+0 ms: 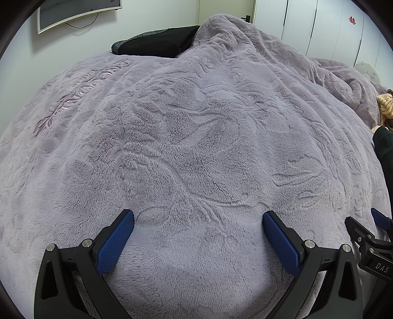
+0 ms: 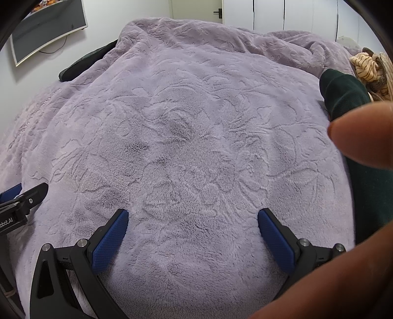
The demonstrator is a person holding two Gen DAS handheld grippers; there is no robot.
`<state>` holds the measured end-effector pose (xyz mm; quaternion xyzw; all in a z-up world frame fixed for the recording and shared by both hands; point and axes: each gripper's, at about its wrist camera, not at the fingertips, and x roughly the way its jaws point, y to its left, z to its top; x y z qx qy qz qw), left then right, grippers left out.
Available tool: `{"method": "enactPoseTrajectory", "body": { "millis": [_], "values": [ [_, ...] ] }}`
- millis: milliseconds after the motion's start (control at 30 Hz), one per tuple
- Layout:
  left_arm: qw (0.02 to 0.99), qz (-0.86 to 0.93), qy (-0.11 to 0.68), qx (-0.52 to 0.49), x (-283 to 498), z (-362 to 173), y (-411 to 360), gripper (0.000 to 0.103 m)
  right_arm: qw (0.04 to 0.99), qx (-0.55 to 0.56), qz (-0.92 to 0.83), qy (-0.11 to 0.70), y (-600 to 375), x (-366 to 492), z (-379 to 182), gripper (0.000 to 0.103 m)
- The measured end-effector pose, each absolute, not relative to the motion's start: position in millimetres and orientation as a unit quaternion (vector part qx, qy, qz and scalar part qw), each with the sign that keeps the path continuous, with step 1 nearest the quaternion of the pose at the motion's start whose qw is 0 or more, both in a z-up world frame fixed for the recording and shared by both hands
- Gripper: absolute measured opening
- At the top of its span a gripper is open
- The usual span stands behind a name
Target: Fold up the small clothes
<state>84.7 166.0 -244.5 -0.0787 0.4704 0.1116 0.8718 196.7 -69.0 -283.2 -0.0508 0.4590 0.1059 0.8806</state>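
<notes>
My left gripper hangs open over a lilac embossed fleece blanket, its blue pads wide apart with nothing between them. Beside it, my right gripper is also open and empty above the same blanket. A dark green garment lies at the blanket's right edge, also at the right rim in the left wrist view. Behind it sits a heap of tan striped clothing, seen too from the left wrist. The right gripper's tip shows at the lower right of the left wrist view.
A person's fingers blur the right side of the right wrist view. A black cushion lies at the far end of the bed. A wall screen hangs at the upper left, and white wardrobe doors stand behind the bed.
</notes>
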Motion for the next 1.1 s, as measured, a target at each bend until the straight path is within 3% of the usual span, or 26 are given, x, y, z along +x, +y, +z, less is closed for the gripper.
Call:
{"method": "enactPoseTrajectory", "body": {
  "millis": [1100],
  "values": [
    [0.872, 0.112, 0.471, -0.079, 85.2, -244.3, 165.8, 0.103, 0.879, -0.053, 0.108, 0.461, -67.9, 197.3, -282.4, 0.103]
  ]
}}
